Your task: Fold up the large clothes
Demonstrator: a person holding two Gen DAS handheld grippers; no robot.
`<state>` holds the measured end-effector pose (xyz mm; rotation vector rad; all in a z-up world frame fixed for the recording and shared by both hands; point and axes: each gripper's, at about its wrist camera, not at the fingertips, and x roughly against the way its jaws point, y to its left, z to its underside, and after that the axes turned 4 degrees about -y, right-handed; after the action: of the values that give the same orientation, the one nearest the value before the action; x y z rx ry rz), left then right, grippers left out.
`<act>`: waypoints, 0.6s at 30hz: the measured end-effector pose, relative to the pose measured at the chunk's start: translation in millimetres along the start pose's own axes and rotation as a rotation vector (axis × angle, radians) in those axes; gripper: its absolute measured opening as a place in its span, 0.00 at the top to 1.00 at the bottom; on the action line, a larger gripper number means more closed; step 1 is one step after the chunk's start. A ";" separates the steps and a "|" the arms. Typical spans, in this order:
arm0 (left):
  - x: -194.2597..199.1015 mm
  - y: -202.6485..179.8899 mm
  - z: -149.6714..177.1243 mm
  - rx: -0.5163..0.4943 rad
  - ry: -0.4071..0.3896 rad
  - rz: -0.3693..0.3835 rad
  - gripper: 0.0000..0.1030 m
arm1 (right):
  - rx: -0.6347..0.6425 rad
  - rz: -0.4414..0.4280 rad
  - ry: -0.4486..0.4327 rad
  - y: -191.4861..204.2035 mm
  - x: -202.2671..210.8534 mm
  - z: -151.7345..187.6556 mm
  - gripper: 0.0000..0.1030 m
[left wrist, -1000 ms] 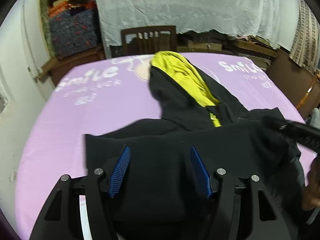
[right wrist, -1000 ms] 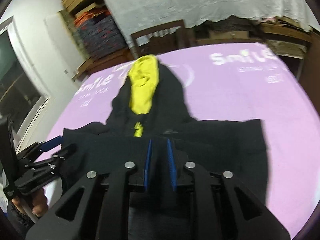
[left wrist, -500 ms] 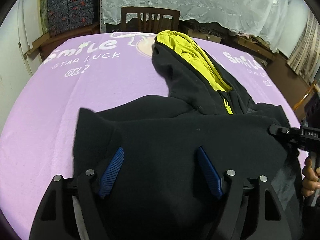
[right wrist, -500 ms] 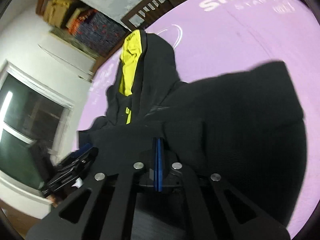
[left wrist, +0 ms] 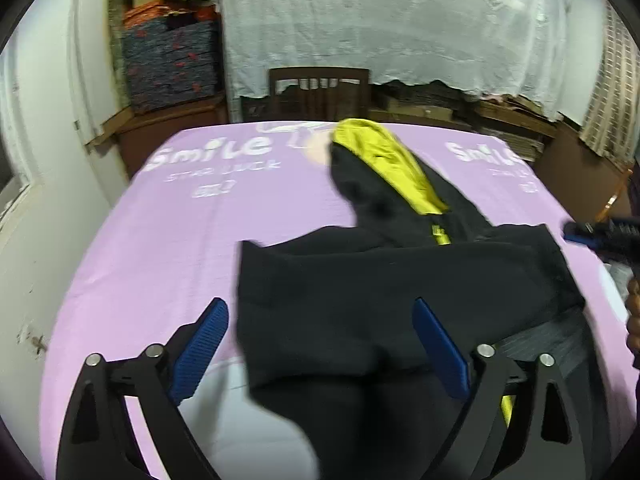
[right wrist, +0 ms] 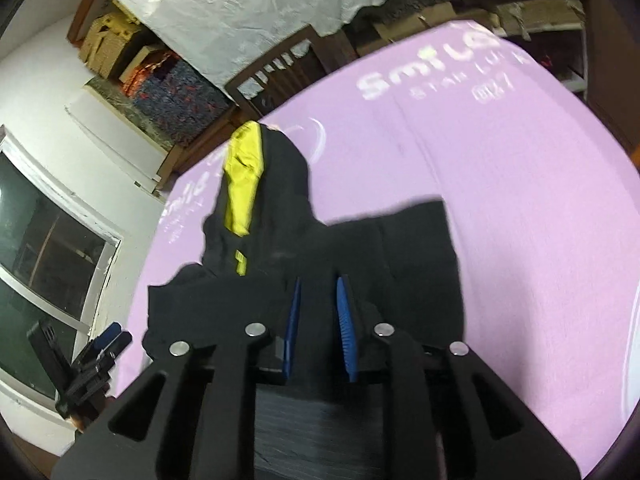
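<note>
Black fleece hoodie [left wrist: 384,280] lies half-folded on the purple counter [left wrist: 168,248] (hood farthest away), left gripper [left wrist: 320,344] spread wide above it, right gripper [right wrist: 318,320] parted slightly, gripping nothing; both should pinch the near hem evenly before folding.

A black hoodie [left wrist: 400,280] with a yellow-lined hood [left wrist: 384,164] lies on the purple tabletop [left wrist: 168,240]. The left gripper [left wrist: 320,344] hangs wide open above its near edge. The right gripper [left wrist: 600,234] shows at the hoodie's right side. A wooden chair [left wrist: 318,92] stands beyond.
</note>
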<state>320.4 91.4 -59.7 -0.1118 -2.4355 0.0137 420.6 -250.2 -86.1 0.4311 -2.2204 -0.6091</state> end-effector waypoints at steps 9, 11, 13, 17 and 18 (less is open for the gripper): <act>-72.1 -3.1 16.4 0.057 0.133 0.002 0.04 | 0.185 0.056 0.024 66.6 -72.7 -56.7 0.58; -69.9 -0.9 16.7 0.069 0.118 0.017 0.03 | 0.199 0.071 0.019 71.8 -94.2 -68.9 0.56; -71.2 -3.7 17.4 0.054 0.120 0.002 0.03 | 0.193 0.077 0.026 74.7 -118.9 -80.5 0.55; -71.3 -3.2 19.4 0.053 0.119 -0.001 0.03 | 0.169 0.092 0.048 76.8 -174.5 -103.3 0.52; -71.3 -2.9 19.7 0.056 0.118 0.002 0.03 | 0.166 0.096 0.050 77.8 -184.9 -107.7 0.46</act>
<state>361.6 82.9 -120.6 -0.0877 -2.3147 0.0748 612.3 -127.4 -91.2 0.4166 -2.2374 -0.3611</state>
